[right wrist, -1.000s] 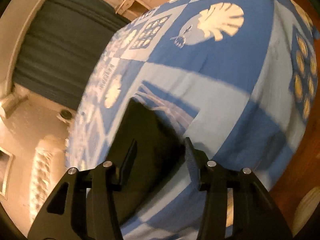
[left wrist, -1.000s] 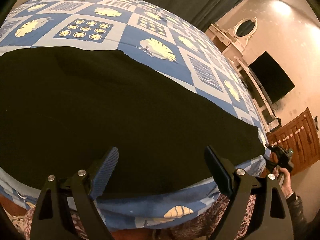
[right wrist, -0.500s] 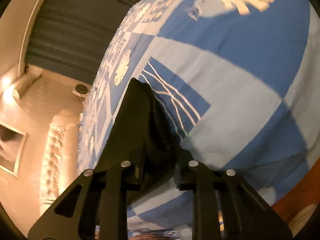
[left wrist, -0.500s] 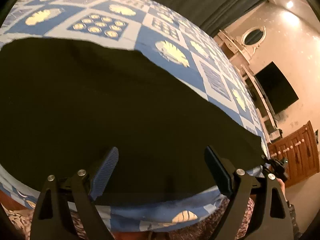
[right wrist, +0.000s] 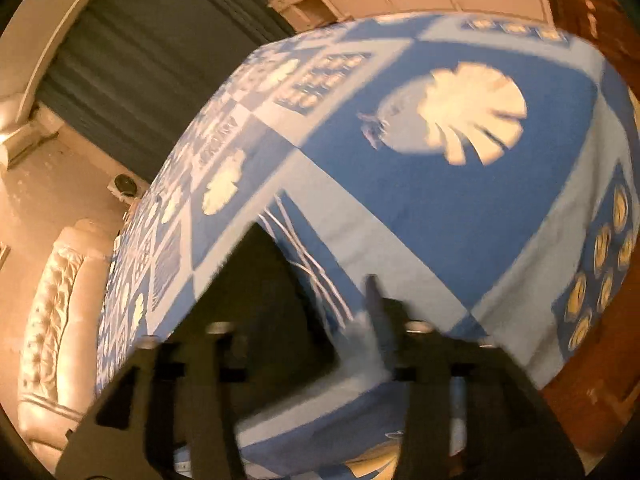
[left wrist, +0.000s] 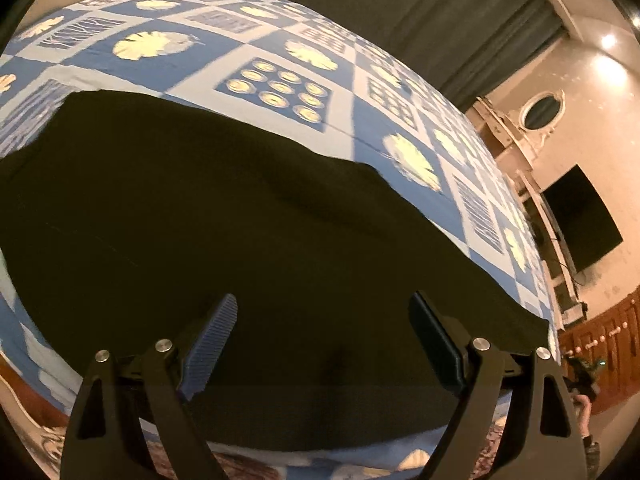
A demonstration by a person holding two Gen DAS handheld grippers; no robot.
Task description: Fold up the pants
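The left gripper (left wrist: 320, 336) hangs with jaws spread wide over the black pants (left wrist: 240, 240), gripping nothing. The pants lie flat on the blue shell-print bedspread (left wrist: 280, 44), more of their left end showing than before. The right gripper (right wrist: 304, 312), blurred, has just been opening and seems to have released the pants' corner. Beyond the pants hang dark curtains (left wrist: 420, 12).
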